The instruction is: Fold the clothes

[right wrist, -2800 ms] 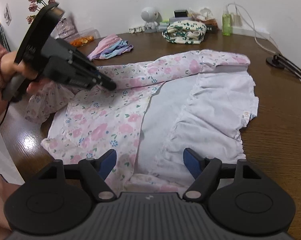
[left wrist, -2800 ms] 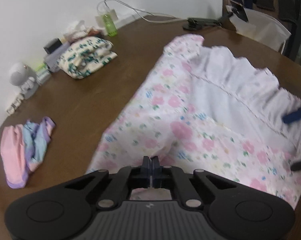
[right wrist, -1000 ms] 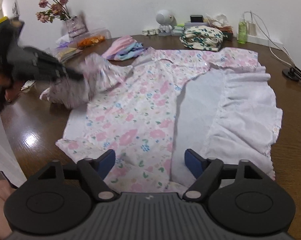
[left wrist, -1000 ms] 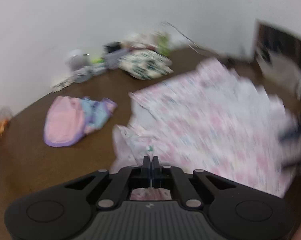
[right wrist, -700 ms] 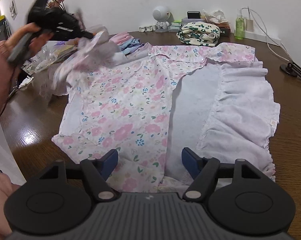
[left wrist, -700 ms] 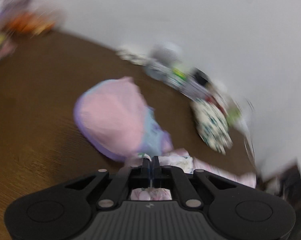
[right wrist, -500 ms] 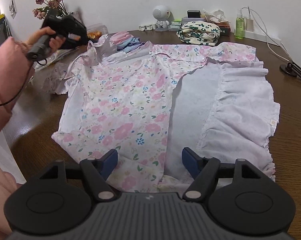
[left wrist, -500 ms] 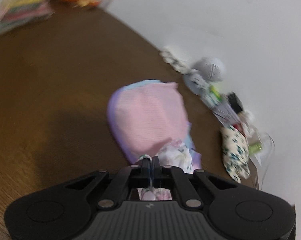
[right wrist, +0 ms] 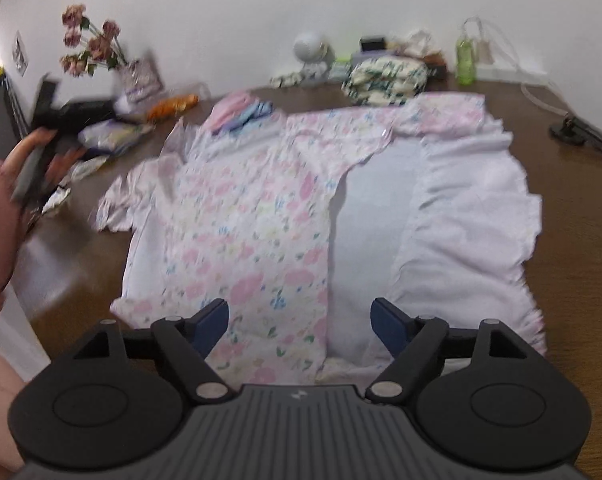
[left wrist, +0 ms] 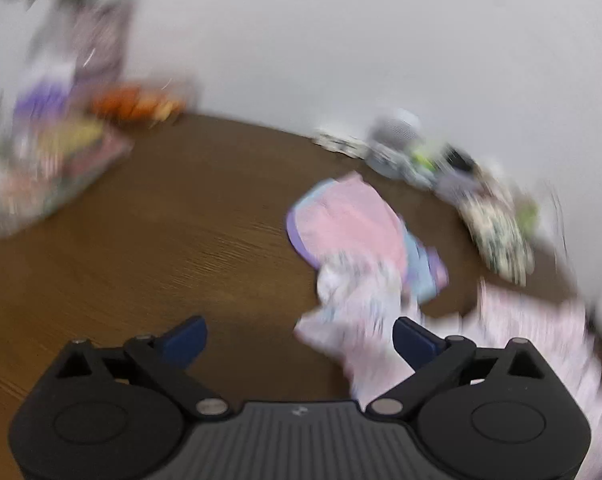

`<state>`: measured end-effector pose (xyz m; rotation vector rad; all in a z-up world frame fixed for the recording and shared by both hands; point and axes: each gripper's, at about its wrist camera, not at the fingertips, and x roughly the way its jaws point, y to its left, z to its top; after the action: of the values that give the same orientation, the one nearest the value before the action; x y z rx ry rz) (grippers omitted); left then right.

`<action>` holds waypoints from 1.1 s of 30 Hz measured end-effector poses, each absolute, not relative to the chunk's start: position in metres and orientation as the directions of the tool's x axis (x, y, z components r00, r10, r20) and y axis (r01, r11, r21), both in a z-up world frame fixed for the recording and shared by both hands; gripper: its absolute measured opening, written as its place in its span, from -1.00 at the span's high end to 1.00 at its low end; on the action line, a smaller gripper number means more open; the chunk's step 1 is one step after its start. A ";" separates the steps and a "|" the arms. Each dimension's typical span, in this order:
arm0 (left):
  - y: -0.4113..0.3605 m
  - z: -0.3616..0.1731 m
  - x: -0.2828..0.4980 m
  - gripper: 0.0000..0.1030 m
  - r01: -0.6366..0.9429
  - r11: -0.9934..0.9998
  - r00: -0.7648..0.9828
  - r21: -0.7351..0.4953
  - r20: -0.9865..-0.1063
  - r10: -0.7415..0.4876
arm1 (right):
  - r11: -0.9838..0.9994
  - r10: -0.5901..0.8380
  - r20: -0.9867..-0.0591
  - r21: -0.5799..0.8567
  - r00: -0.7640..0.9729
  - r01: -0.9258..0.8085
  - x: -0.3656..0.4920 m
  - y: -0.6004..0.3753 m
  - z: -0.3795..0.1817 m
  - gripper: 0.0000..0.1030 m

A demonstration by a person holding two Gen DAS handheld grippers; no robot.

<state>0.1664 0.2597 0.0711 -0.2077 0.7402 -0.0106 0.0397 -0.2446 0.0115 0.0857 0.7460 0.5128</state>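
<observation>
A pink floral garment (right wrist: 253, 216) with a white ruffled part (right wrist: 461, 216) lies spread on the brown table (right wrist: 573, 240). My right gripper (right wrist: 299, 320) hovers over its near hem. Its jaws are opening, and the cloth below them is not pinched. My left gripper (left wrist: 299, 338) is also opening wide. The garment's sleeve (left wrist: 361, 300) lies loose on the table, between the fingers and close to the right one. In the right wrist view a hand (right wrist: 5, 200) holds the left gripper beyond the table's left edge, past the spread-out sleeve (right wrist: 125, 196). Both views are blurred.
A folded pink and blue pile (left wrist: 353, 224) sits just beyond the sleeve. Along the wall stand a folded cream patterned cloth (right wrist: 385, 76), a green bottle (right wrist: 465, 56), a white round gadget (right wrist: 311, 50), a flower vase (right wrist: 137, 76) and snack packets (right wrist: 173, 106). A black stand (right wrist: 573, 128) is at the right.
My left gripper carried the sleeve out to the left, then went from shut to wide open and let the sleeve drop. My right gripper stayed put and widened a little.
</observation>
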 end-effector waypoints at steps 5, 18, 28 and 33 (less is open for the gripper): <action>0.249 0.047 0.124 -0.80 0.082 0.980 0.684 -0.179 -0.705 -0.186 | 0.890 0.442 -0.634 0.222 0.634 -0.399 0.046 -0.242 0.013 -0.55; 0.223 0.013 0.111 0.90 0.185 0.979 0.658 -0.082 -0.730 -0.185 | 0.905 0.400 -0.657 0.171 0.639 -0.389 0.059 -0.240 0.001 -0.53; 0.214 0.028 0.040 0.94 0.088 0.996 0.614 0.030 -0.789 -0.031 | 0.928 0.334 -0.675 0.111 0.658 -0.357 0.052 -0.241 -0.003 -0.56; 0.204 0.029 0.040 0.59 0.067 0.988 0.608 0.138 -0.791 0.069 | 0.927 0.315 -0.690 0.077 0.651 -0.367 0.051 -0.237 -0.003 -0.59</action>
<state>0.0399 0.2040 0.0293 0.1594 0.9189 0.0015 0.0509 -0.2367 -0.0031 -0.0715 0.7696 0.3871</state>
